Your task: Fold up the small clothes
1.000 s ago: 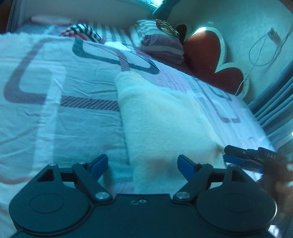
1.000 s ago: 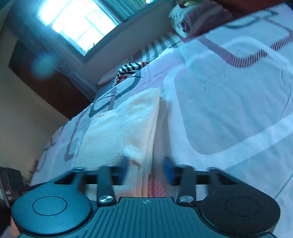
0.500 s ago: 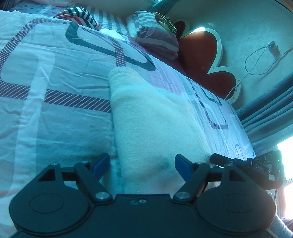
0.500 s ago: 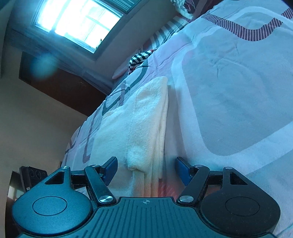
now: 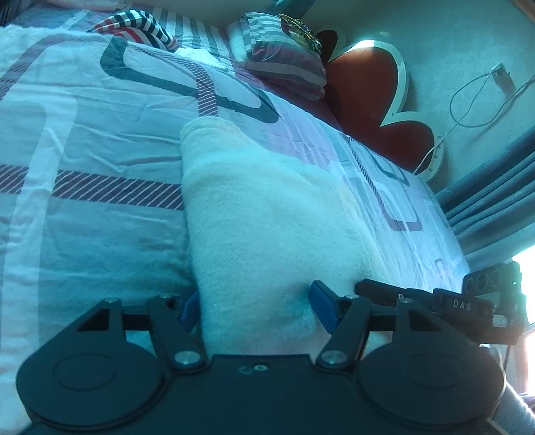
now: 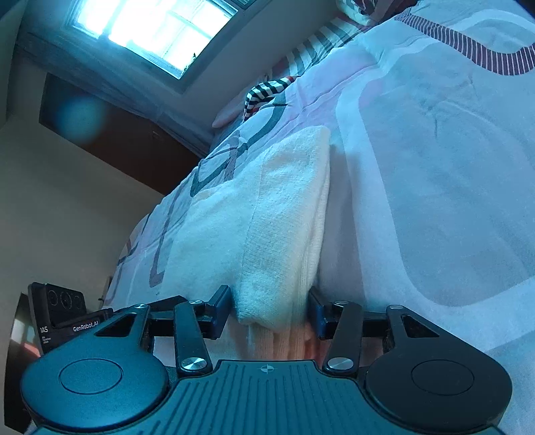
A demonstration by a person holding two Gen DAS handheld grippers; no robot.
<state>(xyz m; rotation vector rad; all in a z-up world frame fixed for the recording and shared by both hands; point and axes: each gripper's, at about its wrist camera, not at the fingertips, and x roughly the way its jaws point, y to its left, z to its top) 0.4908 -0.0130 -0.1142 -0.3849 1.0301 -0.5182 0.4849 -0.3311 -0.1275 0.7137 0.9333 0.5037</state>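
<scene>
A cream knitted garment (image 5: 267, 214), folded into a long strip, lies on the patterned bedspread (image 5: 83, 140). My left gripper (image 5: 255, 309) is open, its blue-tipped fingers either side of the garment's near end. My right gripper (image 6: 269, 309) is open too, its fingers close against both sides of the garment's (image 6: 277, 217) thick folded edge at the other near corner. The right gripper shows at the lower right of the left wrist view (image 5: 434, 301).
A striped garment (image 5: 133, 28) lies far up the bed. A striped pillow (image 5: 284, 57) and a red heart-shaped cushion (image 5: 374, 100) sit at the headboard. Curtains (image 5: 495, 200) hang at the right. A window (image 6: 150, 26) and dark cabinet (image 6: 117, 140) lie beyond the bed.
Both grippers have moved forward onto the near end of the garment, so the cloth now sits between their fingers. The right gripper's jaws opened wider and now bracket the folded edge.
</scene>
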